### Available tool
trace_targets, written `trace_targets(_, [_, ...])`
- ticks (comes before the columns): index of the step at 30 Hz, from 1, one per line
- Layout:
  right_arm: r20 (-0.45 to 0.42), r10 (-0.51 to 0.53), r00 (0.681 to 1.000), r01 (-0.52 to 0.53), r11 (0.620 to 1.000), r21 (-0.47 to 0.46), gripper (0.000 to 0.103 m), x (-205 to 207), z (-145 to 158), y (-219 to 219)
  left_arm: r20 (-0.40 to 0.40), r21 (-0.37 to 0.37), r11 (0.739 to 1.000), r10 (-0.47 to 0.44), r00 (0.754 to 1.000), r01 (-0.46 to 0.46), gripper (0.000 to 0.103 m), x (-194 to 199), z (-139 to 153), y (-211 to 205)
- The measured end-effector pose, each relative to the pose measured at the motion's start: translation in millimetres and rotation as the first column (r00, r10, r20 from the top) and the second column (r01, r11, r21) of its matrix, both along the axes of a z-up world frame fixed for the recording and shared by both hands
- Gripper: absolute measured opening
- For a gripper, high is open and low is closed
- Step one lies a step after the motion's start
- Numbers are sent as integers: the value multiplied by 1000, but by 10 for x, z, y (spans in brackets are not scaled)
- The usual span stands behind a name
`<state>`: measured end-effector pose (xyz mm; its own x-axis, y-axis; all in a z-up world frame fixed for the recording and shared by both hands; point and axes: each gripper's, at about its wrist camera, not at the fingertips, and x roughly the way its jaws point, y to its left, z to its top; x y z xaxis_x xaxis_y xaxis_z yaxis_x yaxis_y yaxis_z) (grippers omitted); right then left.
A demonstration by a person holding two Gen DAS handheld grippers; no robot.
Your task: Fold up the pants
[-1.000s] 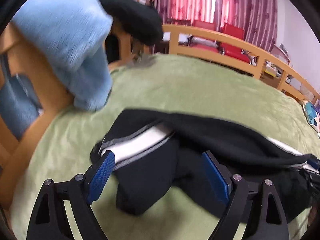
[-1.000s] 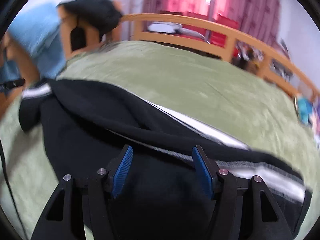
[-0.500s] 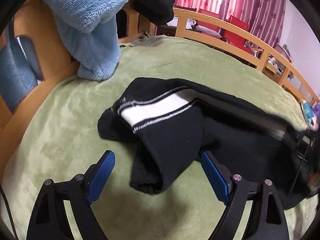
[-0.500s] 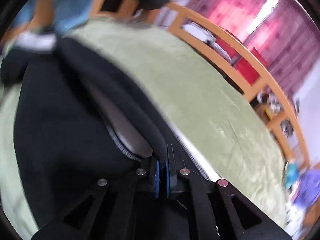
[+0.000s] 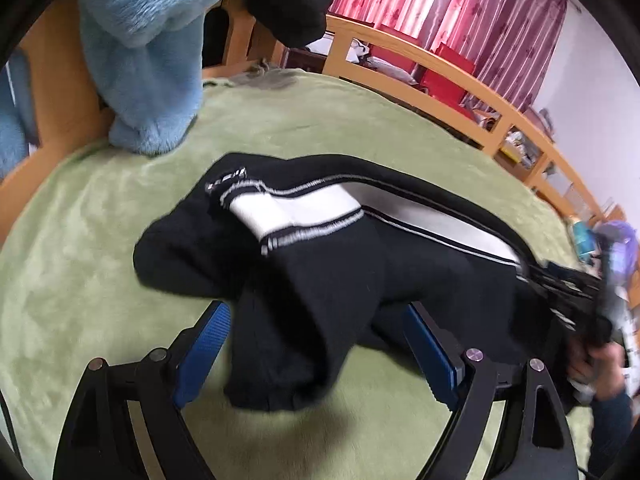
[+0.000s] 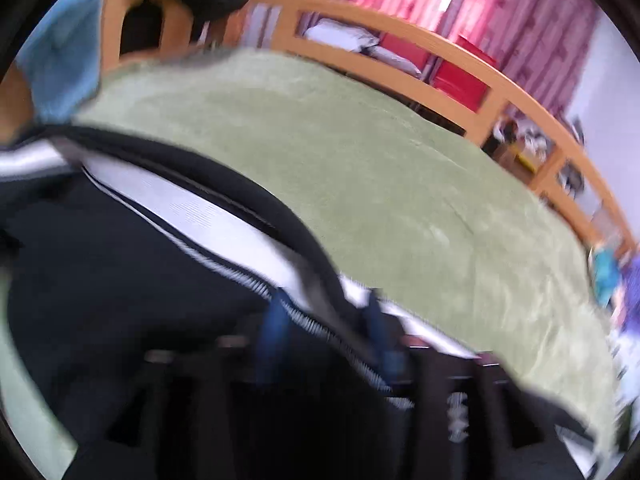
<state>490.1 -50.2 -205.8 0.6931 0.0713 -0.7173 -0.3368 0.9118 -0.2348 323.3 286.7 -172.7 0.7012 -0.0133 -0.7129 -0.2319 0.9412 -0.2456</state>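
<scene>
L gripper [image 5: 316, 356] wide over pants [image 5: 340, 272]; R gripper [image 6: 328, 340] opening.

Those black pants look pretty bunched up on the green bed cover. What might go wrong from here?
1. The pants lie crumpled, one leg end flopped over, so a fold now would likely trap wrinkles.
2. The right gripper is opening around the white side stripe; the fabric may slip free.
3. The left gripper stands open astride the loose leg end and might pinch the green bed cover too.
</scene>
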Motion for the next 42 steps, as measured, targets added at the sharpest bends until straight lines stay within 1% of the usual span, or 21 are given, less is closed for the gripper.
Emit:
trace_targets(1, [18, -2, 1000, 2, 1000, 28, 56, -111, 59, -38, -1, 0, 1000, 5, 1000, -5, 85, 56, -17, -18])
trace_targets(2, [33, 5, 999, -6, 999, 41, 56, -238, 129, -56, 0, -12, 1000, 5, 1000, -5, 78, 123, -43, -37])
trace_targets(3, [46, 13, 999, -15, 999, 43, 56, -402, 178, -78, -3, -19, 1000, 2, 1000, -2, 47, 195, -64, -60])
trace_targets(4, [62, 15, 998, -17, 999, 43, 56, -580, 233, -116, -18, -8, 1000, -2, 1000, 2, 26, 251, -69, -68])
trace_targets(5, [73, 10, 997, -13, 999, 50, 56, -701, 275, -175, -39, 11, 1000, -12, 999, 12, 14, 330, -55, -69])
trace_targets(6, [78, 9, 997, -14, 998, 64, 56, -828, 289, -225, -41, 13, 1000, -14, 999, 14, 14, 381, 12, -36])
trace_targets(9, [46, -14, 999, 10, 995, 94, 56, -1192, 294, -443, 25, 13, 999, 52, 998, -52, 14, 339, 326, 164])
trace_targets(15, [-27, -132, 991, 134, 981, 142, 56, -1604, 174, -949, 36, 159, 981, 111, 993, -115, 14, 541, 777, 452])
trace_targets(17, [-31, -159, 987, 162, 978, 132, 56, -1619, 145, -1034, 3, 215, 970, 114, 993, -112, 14, 682, 763, 467])
trace_targets(20, [-42, -209, 977, 213, 971, 113, 56, -1654, 79, -1157, -23, 207, 972, 115, 993, -108, 14, 872, 649, 553])
trace_targets(22, [-44, -242, 969, 245, 966, 86, 56, -1669, 22, -1219, -55, 220, 968, 132, 990, -117, 19, 1033, 524, 626])
trace_targets(23, [-51, -248, 967, 252, 964, 89, 56, -1663, 1, -1241, -91, 250, 960, 153, 984, -127, 27, 1131, 433, 666])
trace_targets(24, [-61, -256, 965, 261, 960, 98, 56, -1669, -17, -1257, -127, 304, 939, 207, 970, -160, 38, 1213, 330, 703])
trace_targets(26, [-63, -269, 961, 274, 956, 104, 56, -1676, -18, -1277, -148, 424, 879, 305, 941, -218, 43, 1249, 191, 759])
trace_targets(27, [-55, -271, 961, 275, 956, 100, 56, -1690, -10, -1289, -139, 425, 878, 304, 943, -220, 44, 1195, 184, 784])
trace_targets(28, [-41, -272, 961, 275, 958, 87, 56, -1708, 8, -1278, -122, 397, 893, 280, 952, -212, 48, 1106, 201, 814])
trace_targets(30, [-7, -280, 960, 279, 958, 69, 56, -1724, 50, -1264, -107, 354, 909, 274, 956, -221, 76, 935, 254, 879])
trace_targets(33, [-5, -272, 962, 271, 959, 85, 56, -1714, 80, -1260, -88, 322, 925, 244, 966, -204, 76, 675, 309, 882])
trace_targets(38, [-23, -268, 963, 269, 955, 123, 56, -1751, 84, -1196, -154, 183, 969, 194, 969, -165, 76, 449, 72, 840])
trace_targets(40, [-27, -271, 962, 272, 954, 128, 56, -1805, 80, -1182, -220, 90, 977, 210, 953, -194, 75, 368, -164, 880])
trace_targets(42, [-47, -272, 961, 276, 953, 123, 56, -1842, 68, -1182, -221, -73, 973, 197, 955, -217, 75, 276, -370, 951])
